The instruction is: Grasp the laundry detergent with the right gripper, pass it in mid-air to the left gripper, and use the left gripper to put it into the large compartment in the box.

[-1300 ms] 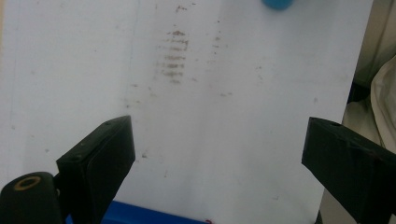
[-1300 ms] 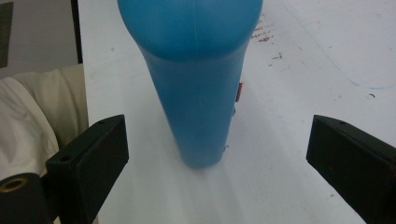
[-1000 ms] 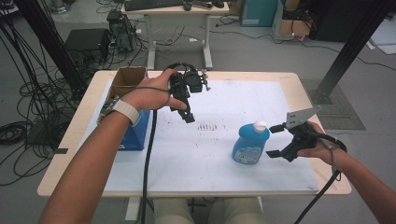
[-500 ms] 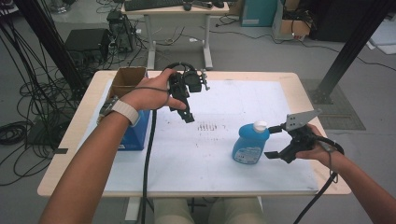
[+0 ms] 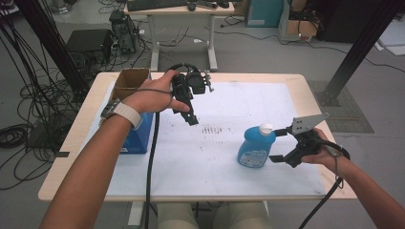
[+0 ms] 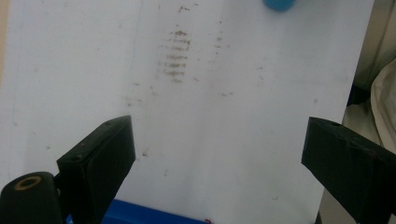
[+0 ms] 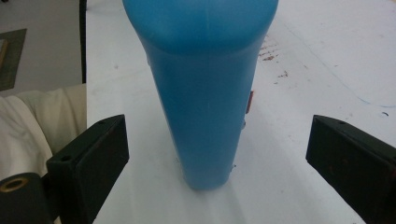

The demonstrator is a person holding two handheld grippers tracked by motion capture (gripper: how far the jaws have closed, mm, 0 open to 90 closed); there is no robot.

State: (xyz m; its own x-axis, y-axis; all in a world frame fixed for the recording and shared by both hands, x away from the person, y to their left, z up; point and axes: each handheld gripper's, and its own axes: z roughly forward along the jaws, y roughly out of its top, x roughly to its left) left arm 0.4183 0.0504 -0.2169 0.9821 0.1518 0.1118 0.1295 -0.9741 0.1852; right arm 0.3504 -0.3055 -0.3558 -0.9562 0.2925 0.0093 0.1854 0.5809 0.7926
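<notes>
- One blue bottle (image 5: 256, 148) with a white cap is seen upright on the white mat (image 5: 248, 102), in the lower right of the high view; in the right gripper view its body (image 7: 205, 93) is found in the centre of the frame, standing on its base.
- One right gripper (image 5: 282, 145) is held just beside the bottle, at the right of it in the high view; its two black jaws are spread wide, one to each side of the bottle, and neither is seen touching it in the right gripper view.
- One left gripper (image 5: 188, 107) is held up in the upper centre of the high view, well apart from the bottle; in the left gripper view its two jaws are seen far apart, with nothing between them but the mat.
- One cardboard box (image 5: 128, 82) is seen open at the upper left of the table (image 5: 71, 143), and one blue box (image 5: 139, 136) lies just below it in the frame, partly hidden by the left forearm.
- One patch of brown smudges (image 6: 176, 53) is marked on the mat, in the upper centre of the left gripper view; what the smudges are made of cannot be told.
- Two cables, one from each gripper, are trailed toward the bottom edge of the high view.
</notes>
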